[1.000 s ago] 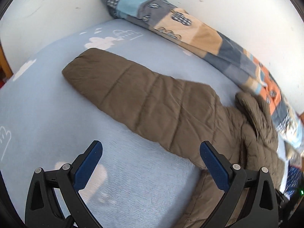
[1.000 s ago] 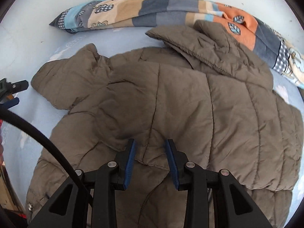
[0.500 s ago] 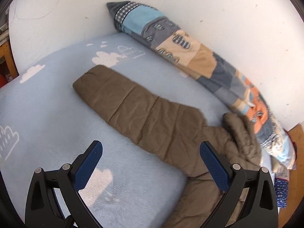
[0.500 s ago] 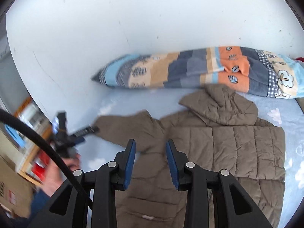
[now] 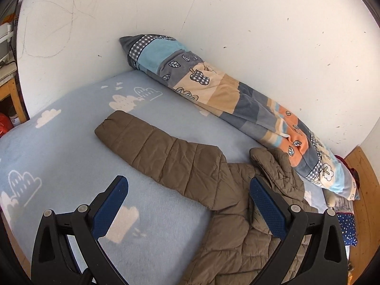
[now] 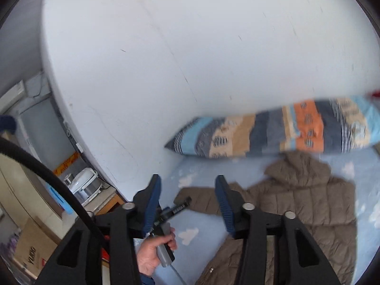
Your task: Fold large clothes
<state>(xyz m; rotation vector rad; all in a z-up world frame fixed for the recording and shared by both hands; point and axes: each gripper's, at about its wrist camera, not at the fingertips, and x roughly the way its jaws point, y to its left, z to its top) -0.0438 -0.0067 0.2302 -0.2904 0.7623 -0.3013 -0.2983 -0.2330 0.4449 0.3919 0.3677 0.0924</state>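
— Where's the brown quilted puffer jacket [image 5: 237,204]?
— Flat on the pale blue cloud-print blanket [image 5: 59,166], below both tools.
— Grippers?
— Left gripper [image 5: 187,204] wide, empty; right gripper [image 6: 187,204] opening, holding nothing.

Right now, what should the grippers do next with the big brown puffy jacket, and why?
Probably lower the open left gripper onto the brown quilted jacket's sleeve to fold it inward. The sleeve lies stretched out flat on the blue cloud-print blanket, and both grippers are empty; the right gripper is opening.
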